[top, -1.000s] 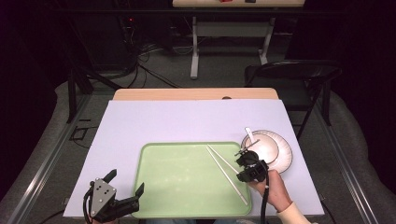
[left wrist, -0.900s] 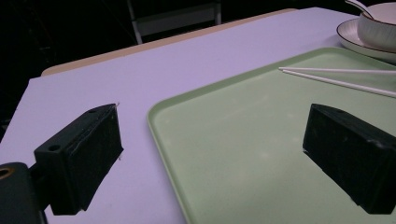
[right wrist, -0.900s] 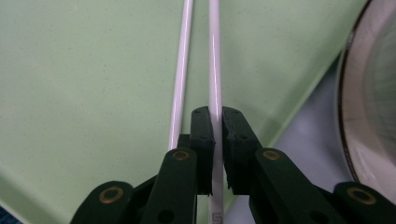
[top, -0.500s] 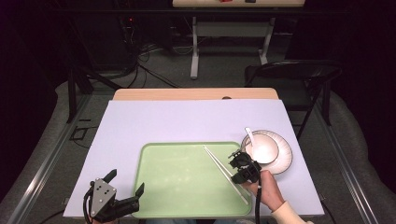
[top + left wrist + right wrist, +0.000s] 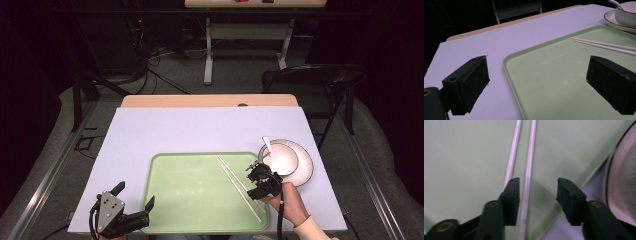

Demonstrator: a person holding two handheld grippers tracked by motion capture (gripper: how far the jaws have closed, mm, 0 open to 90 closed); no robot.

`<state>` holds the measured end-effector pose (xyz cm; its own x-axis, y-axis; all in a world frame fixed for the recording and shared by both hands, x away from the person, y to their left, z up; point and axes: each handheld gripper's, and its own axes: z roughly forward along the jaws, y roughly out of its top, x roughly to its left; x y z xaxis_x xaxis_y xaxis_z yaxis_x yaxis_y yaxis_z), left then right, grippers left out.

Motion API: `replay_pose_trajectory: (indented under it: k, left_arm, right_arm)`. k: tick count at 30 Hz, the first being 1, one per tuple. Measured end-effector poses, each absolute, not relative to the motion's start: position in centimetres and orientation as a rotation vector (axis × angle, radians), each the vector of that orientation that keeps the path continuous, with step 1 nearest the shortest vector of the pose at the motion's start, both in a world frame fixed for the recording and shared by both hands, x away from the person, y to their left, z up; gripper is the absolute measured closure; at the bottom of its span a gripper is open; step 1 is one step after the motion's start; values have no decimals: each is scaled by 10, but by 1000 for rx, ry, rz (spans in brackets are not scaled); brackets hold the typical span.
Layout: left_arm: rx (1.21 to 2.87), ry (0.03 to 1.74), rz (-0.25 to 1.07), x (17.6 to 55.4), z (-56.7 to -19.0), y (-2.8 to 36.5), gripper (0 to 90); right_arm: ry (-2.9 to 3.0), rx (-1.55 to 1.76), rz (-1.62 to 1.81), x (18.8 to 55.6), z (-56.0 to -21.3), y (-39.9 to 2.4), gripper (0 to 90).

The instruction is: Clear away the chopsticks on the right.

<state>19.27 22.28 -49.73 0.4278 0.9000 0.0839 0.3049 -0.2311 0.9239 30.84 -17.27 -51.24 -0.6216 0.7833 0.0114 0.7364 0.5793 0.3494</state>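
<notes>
Left gripper (image 5: 134, 202) low at the near left corner of the surface (image 5: 165, 131), jaws spread wide and holding nothing, one jaw over the lilac cover, the other over the near left corner of the green tray (image 5: 190, 192). In the left gripper view (image 5: 536, 82), the tray's left rim running up between the two black jaws, bare tray floor ahead. Grey three-cornered plate on top, tilted; left hand mostly cut off by the frame's bottom edge.

Wide open lilac stretch beyond the tray up to the far wooden edge. Tray floor bare across its left and middle.

Two white chopsticks (image 5: 239, 186) lying side by side on the right part of the tray, slanting from its far middle toward its near right corner.

Right gripper (image 5: 259, 181) above the tray's right rim, jaws parted and gripping nothing. In the right gripper view (image 5: 537, 192), one chopstick (image 5: 527, 175) lying between the jaws close to the left one, the other chopstick passing under or just outside that left jaw; contact cannot be told. Right hand (image 5: 286, 202) behind it, wrist angled in from the bottom right.

Just right of the tray, white plate (image 5: 305, 167) bearing a bowl (image 5: 281, 160) with a spoon (image 5: 267, 145) in it, near the surface's right edge.
</notes>
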Motion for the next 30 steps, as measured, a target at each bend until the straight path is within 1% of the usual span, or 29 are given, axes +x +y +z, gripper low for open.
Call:
replay_pose_trajectory:
  k: [1,2,4,7,8,10,11,19,20,26,30]
  left_arm:
    - [1759,1043,810,193,-497,223,46]
    - [1759,1044,810,193,-497,223,46]
    - [1760,1044,810,193,-497,223,46]
    - [1771,1042,808,193,-497,222,47]
    - [1775,1039,806,193,-497,222,47]
    - [1772,1043,807,193,-497,222,49]
    - [1772,1046,807,194,-497,222,49]
    - [1773,1044,807,193,-497,222,49]
    - [1773,1044,807,194,-497,222,49]
    - [1772,1043,806,194,-497,222,49]
    - [1772,1047,807,194,-498,221,49]
  right_arm:
    - [2653,1255,519,306,-507,-175,423]
    - [2633,1235,548,304,-503,-178,374]
    - [2609,1186,589,301,-495,-183,344]
    - [2573,1103,693,293,-484,-192,262]
    - [2573,1103,693,293,-484,-192,262]
    - [2538,1028,782,285,-478,-203,163]
    - [2525,1013,801,283,-477,-206,146]
    - [2441,888,924,259,-471,-230,76]
    - [2426,873,935,256,-472,-233,76]
    - [2353,839,978,231,-482,-258,2]
    - [2325,848,1002,217,-489,-272,0]
